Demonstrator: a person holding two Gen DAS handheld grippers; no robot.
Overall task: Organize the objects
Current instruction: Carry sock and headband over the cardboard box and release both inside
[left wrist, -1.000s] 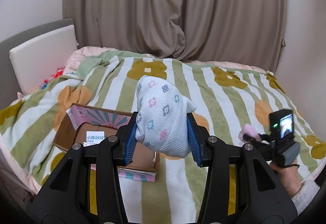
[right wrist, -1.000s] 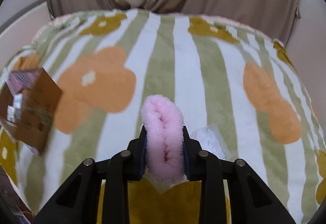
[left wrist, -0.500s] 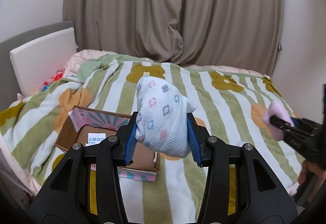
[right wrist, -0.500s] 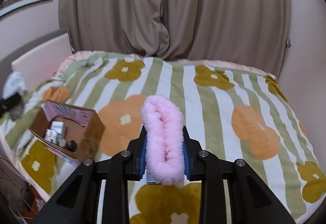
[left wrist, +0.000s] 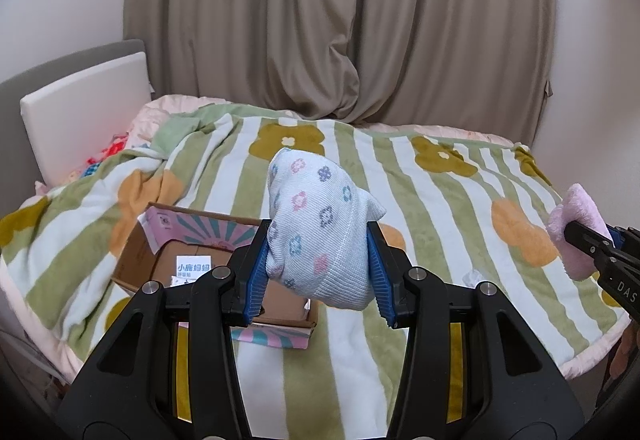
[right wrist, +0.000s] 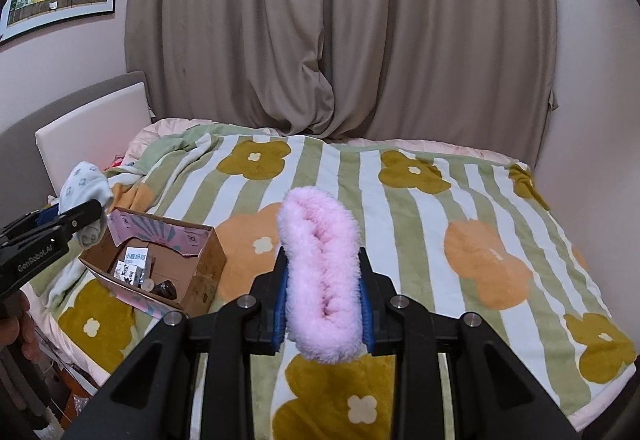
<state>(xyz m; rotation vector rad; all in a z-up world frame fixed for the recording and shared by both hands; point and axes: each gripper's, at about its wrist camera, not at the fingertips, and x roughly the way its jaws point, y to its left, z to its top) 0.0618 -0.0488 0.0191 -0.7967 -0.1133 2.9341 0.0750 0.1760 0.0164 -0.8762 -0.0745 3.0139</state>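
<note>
My left gripper (left wrist: 318, 272) is shut on a white sock with small flower prints (left wrist: 320, 224), held in the air above the bed. In the right wrist view the same flowered sock (right wrist: 86, 186) shows at the far left, over the open cardboard box (right wrist: 200, 264). My right gripper (right wrist: 323, 304) is shut on a fluffy pink sock (right wrist: 322, 272), raised over the blanket. The pink sock (left wrist: 576, 228) also appears at the right edge of the left wrist view. The cardboard box (left wrist: 136, 260) lies on the blanket's left side with small items inside.
A striped green and white blanket with flower shapes (right wrist: 400, 208) covers the bed. Beige curtains (right wrist: 340, 32) hang behind it. A white and grey headboard (left wrist: 84, 120) stands at the left. A small clear wrapper (left wrist: 474, 276) lies on the blanket.
The right gripper has risen from close above the blanket and pulled back, carrying the pink sock; the whole bed and the box now show. The left gripper and its sock have kept still.
</note>
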